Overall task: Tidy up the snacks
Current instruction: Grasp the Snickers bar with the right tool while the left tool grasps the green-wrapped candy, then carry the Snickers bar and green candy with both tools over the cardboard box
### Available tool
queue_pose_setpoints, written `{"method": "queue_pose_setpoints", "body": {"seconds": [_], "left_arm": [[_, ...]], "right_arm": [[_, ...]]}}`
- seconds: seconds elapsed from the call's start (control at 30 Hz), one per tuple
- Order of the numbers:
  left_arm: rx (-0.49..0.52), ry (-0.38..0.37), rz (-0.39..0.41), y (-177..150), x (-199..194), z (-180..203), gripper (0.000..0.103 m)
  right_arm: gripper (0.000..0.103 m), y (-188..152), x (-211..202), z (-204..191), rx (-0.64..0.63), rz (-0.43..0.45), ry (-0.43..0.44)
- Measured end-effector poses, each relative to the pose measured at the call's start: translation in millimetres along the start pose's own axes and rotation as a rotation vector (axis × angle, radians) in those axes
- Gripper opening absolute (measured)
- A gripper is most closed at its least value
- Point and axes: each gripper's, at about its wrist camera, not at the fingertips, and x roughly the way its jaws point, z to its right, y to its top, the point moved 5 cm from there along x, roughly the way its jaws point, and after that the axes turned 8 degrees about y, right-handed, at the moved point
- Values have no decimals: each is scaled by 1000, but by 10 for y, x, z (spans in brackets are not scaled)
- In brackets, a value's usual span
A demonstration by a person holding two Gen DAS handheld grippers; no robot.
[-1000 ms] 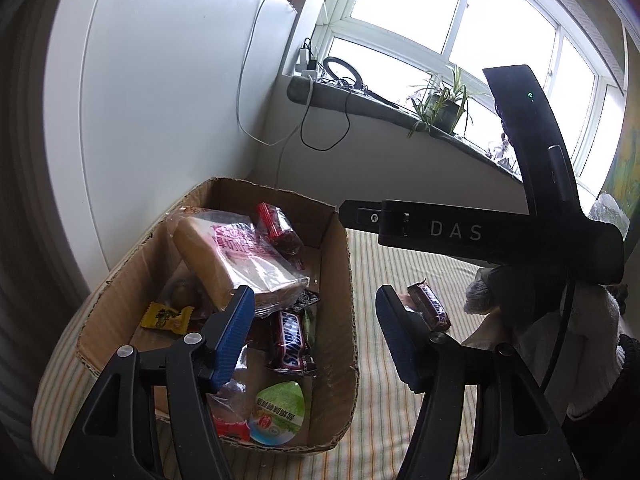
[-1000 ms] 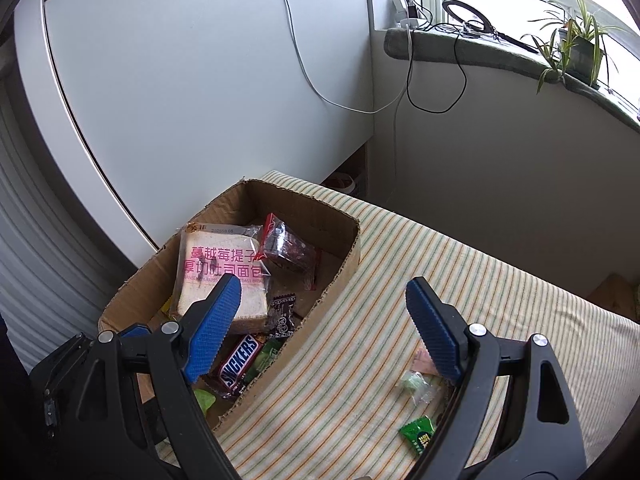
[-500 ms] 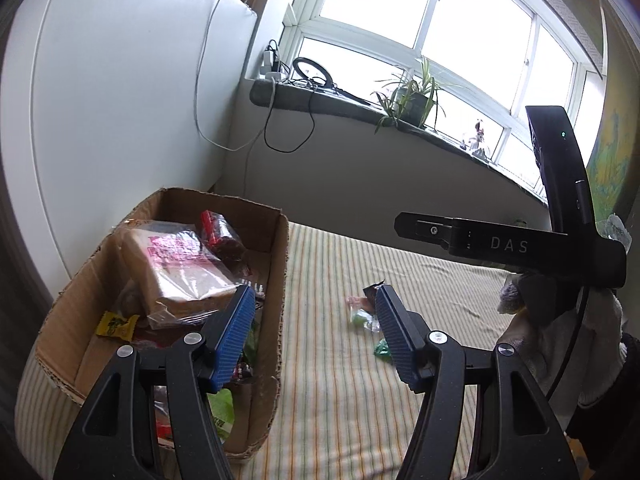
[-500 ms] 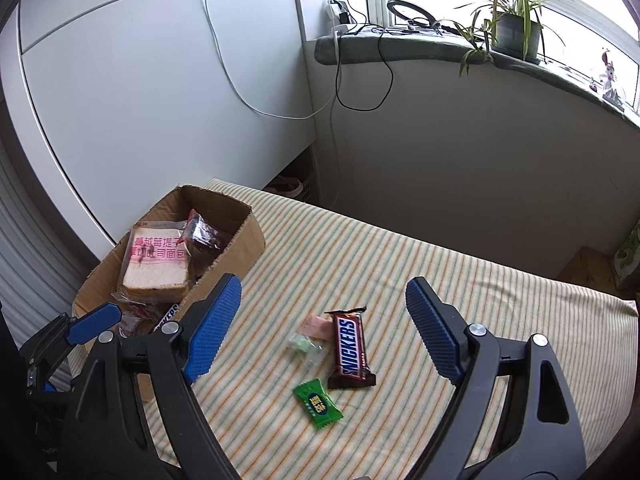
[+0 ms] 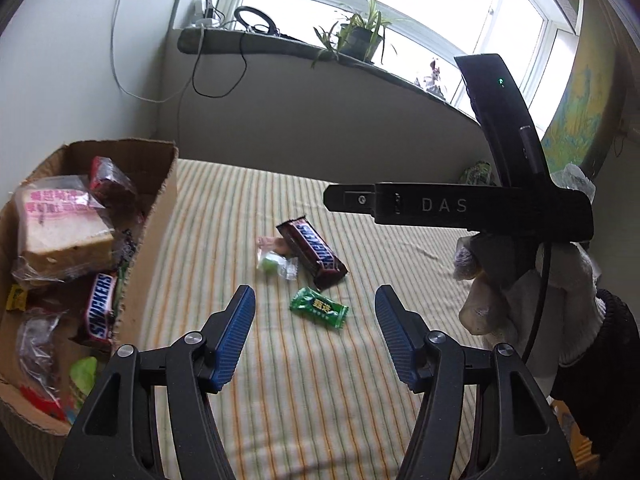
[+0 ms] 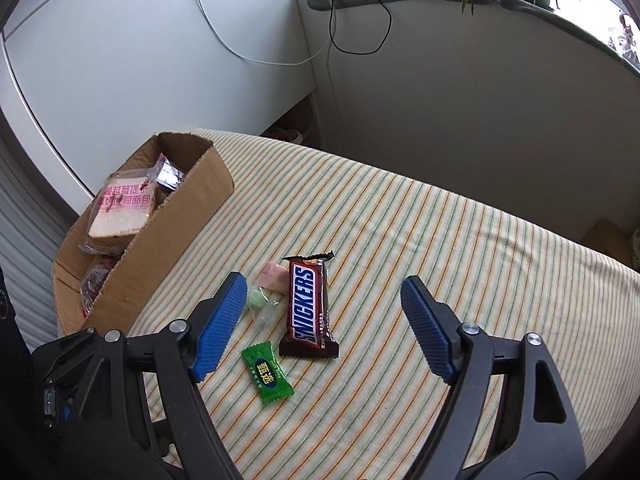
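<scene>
A Snickers bar (image 6: 308, 308) lies on the striped cloth, with a green candy packet (image 6: 267, 372), a clear-wrapped green sweet (image 6: 258, 300) and a pink sweet (image 6: 274, 274) beside it. All show in the left wrist view too: bar (image 5: 312, 252), green packet (image 5: 319, 307). A cardboard box (image 6: 160, 248) at the left holds wrapped bread (image 6: 122, 210) and several snacks. My left gripper (image 5: 314, 336) is open and empty above the green packet. My right gripper (image 6: 320, 320) is open and empty over the bar.
The striped cloth (image 6: 460, 260) covers the table up to a grey wall. A windowsill with a potted plant (image 5: 360, 40) and cables runs behind. The right gripper's black body (image 5: 460, 204) and a gloved hand (image 5: 520, 288) stand at the right of the left wrist view.
Both grippers have swung right, away from the box and over the loose snacks on the cloth. Both stay open and empty.
</scene>
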Motion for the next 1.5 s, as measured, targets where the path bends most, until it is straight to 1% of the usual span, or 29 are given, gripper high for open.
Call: {"method": "queue_pose_setpoints", "body": {"seconds": [0.07,0.13,0.2,0.27,0.33,0.4,0.5,0.57,0.63,0.77,0.87,0.97,1.1,1.17,1.3,1.43,1.5], "left_arm": [[-14,-17,-45,-44,121,18,56],[-26,-33,-80,-87,219,42,54],[-30,-28,-106,-112,311,54,53],[-37,-21,-130,-138,396,60,53],[-50,-24,-153,-158,465,67,53],[-47,-14,-166,-166,513,80,52],[-48,-10,-172,-131,566,105,52],[-42,-10,-184,-125,605,126,52],[-19,0,-184,-115,629,173,52],[16,16,-186,-83,685,289,52],[44,23,-186,-81,702,362,51],[95,48,-179,-100,714,461,47],[168,76,-166,-132,712,583,37],[183,84,-162,-137,709,613,34],[185,88,-159,-151,692,639,21],[191,89,-155,-142,702,657,20],[190,88,-152,-147,647,636,20]], "right_arm": [[68,-20,102,19,7,-29,22],[65,-37,194,32,11,-53,44],[64,-47,280,48,9,-71,52],[59,-55,362,77,14,-86,56],[51,-74,430,97,22,-106,73],[49,-96,483,106,19,-120,78],[48,-105,508,124,12,-121,76],[39,-104,506,134,5,-121,69],[36,-99,500,153,0,-123,58],[33,-130,439,224,0,-122,51],[31,-161,376,307,3,-113,29],[31,-208,292,430,20,-104,7],[31,-271,201,530,25,-98,-15],[31,-290,176,544,22,-97,-26],[31,-320,155,542,12,-94,-45],[30,-340,128,526,4,-90,-61],[30,-343,96,519,4,-81,-66]]}}
